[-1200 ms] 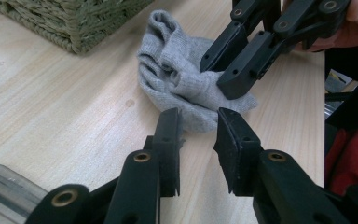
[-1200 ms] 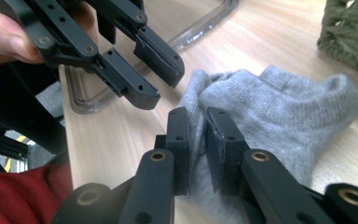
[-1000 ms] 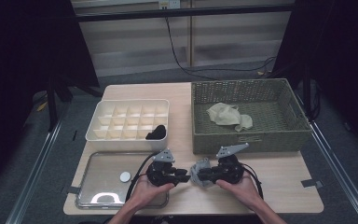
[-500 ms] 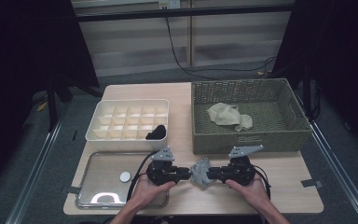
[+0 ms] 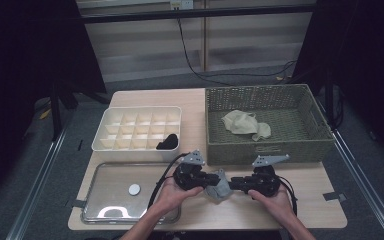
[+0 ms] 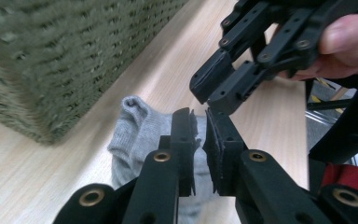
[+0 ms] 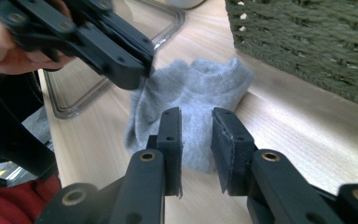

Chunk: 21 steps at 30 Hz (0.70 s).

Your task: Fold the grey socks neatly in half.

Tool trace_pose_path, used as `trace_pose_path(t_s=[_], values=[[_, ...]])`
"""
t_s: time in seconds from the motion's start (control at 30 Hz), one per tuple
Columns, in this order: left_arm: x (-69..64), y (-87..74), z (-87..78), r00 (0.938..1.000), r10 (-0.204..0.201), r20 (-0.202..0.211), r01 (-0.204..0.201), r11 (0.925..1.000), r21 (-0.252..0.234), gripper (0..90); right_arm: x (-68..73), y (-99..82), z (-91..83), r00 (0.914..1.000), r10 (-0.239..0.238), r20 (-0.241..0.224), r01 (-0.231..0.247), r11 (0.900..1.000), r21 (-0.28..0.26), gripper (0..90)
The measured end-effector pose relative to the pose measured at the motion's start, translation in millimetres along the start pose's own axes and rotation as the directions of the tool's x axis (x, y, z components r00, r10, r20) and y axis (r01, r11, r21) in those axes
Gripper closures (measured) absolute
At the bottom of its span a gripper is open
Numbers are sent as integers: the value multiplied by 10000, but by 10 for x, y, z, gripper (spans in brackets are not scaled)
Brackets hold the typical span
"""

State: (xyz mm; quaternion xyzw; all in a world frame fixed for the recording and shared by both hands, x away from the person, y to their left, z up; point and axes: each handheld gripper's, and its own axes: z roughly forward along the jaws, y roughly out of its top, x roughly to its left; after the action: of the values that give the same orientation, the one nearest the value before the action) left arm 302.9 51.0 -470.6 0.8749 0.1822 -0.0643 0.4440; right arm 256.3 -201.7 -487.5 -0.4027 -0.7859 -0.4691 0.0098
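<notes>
No words, numbers, labels or signs are showing clearly enough to read anywhere in these pictures, not on the boxes, the basket, the tray or the bench.

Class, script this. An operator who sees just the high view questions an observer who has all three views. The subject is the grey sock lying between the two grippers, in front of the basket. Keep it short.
Operator: Has the left gripper got the sock?
Observer: Its jaws have just been closing to a narrow gap above the sock. No fabric shows between the pads.
Operator: And the right gripper?
Observer: Open. The sock lies past its tips, not between them.
Operator: How does the sock lie?
Observer: It is bunched up, and its ribbed cuff seems to be the end nearest the basket.
</notes>
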Motion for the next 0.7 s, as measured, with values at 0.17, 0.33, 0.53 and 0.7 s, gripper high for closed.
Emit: trace_pose_path(t_s=[0.17,0.33,0.53,0.7], values=[[67,-122,119,9997,-222,-97,226,9986,475,811,-18,-16,24,10000,67,-3,-67,10000,61,700],[88,-214,157,9990,-437,-118,441,9984,366,818,-22,-26,64,9999,113,23,-113,9997,217,682],[64,-226,158,9993,-257,-263,267,9988,405,826,-5,-10,138,9999,91,-110,-88,9996,275,673],[53,-247,149,9993,-238,-302,250,9989,400,831,-15,-34,207,9999,76,66,-80,9983,583,657]])
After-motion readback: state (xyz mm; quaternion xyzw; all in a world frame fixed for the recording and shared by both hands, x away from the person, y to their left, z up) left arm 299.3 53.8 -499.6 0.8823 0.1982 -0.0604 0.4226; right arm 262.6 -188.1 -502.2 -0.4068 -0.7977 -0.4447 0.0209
